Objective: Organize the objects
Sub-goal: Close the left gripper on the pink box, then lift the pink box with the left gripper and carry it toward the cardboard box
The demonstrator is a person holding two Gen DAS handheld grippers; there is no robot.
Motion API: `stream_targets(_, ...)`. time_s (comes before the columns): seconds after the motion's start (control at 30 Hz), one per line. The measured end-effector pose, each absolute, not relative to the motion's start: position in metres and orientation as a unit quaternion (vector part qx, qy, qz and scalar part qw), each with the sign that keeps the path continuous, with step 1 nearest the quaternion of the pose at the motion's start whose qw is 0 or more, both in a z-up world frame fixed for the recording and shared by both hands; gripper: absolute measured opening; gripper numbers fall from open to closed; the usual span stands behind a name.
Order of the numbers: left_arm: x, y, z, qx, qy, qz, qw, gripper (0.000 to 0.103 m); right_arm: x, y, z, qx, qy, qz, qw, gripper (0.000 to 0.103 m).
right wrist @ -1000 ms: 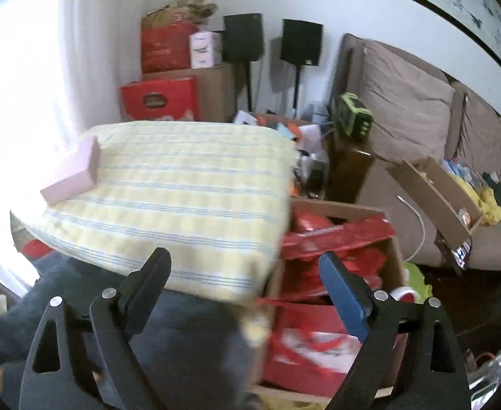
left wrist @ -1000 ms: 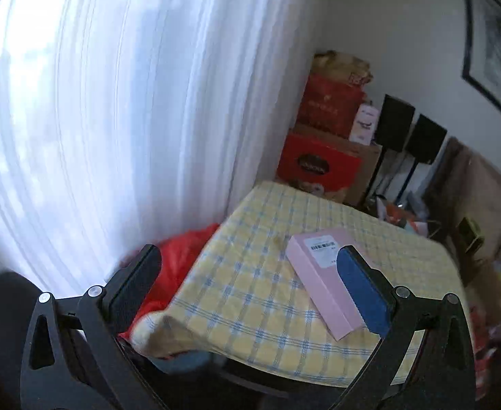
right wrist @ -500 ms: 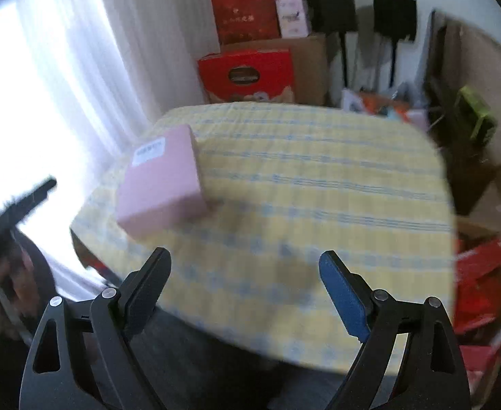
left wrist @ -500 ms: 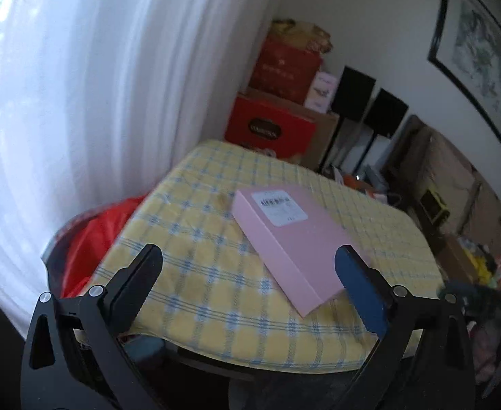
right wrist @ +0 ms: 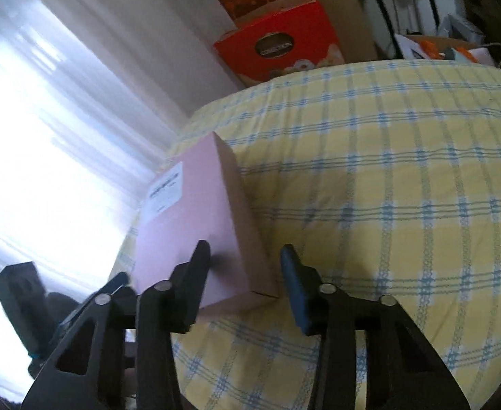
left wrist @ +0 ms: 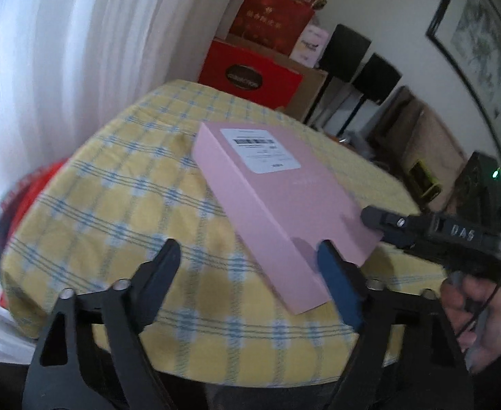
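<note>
A flat pink box (left wrist: 284, 198) with a white barcode label lies on the yellow checked tablecloth (left wrist: 120, 212). My left gripper (left wrist: 250, 259) hovers at the box's near end. Its jaws are closing: the blue right pad overlaps the box's near corner, and the left finger is well clear over the cloth. My right gripper (right wrist: 245, 263) is at the box's (right wrist: 195, 225) other near corner. Its jaws are also closing, with the corner between them. The black finger lies over the box top and the blue pad stands just off its side. A hand (left wrist: 472, 307) holds the right gripper (left wrist: 387, 222).
Red gift boxes (left wrist: 250, 75) and cardboard cartons are stacked behind the table by the white curtain (left wrist: 79, 51). Black speakers (left wrist: 349, 48), a sofa and a framed picture line the right wall. The tablecloth (right wrist: 404, 188) stretches to the right of the box.
Both grippers came down toward the pink box and their jaws narrowed. The right gripper swung from the red boxes beside the table to the box's corner.
</note>
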State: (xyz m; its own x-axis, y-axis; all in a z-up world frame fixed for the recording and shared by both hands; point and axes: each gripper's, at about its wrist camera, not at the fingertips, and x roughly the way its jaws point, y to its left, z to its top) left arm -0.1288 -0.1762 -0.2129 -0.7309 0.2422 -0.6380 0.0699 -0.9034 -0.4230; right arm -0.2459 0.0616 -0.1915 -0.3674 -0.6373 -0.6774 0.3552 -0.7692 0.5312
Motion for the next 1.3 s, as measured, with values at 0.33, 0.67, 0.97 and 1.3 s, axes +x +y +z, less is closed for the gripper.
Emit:
stream_targets(0.33, -0.122, -0.158, -0.221, -0.364, -0.231, 0.893, 0.133, 0.069, -0.202, 0.063, -0.179, 0.482, -0.139, -0.813, 0.296, 0.019)
stream_targets(0.67, -0.077, -0.141, -0.208, -0.435, -0.252, 0.847, 0.173, 0.067, -0.122, 0.090, -0.174, 0.477, -0.141, -0.815, 0.297, 0.024)
stream_targets(0.97, -0.077, -0.137, -0.207, -0.433, -0.282, 0.840, 0.166, 0.068, -0.094, 0.104, -0.178, 0.431, -0.142, -0.841, 0.294, 0.039)
stream_targets(1.3, -0.073, -0.115, -0.208, -0.429, -0.223, 0.866, 0.124, 0.068, -0.097, 0.104, -0.199, 0.422, -0.179, -0.836, 0.301, 0.058)
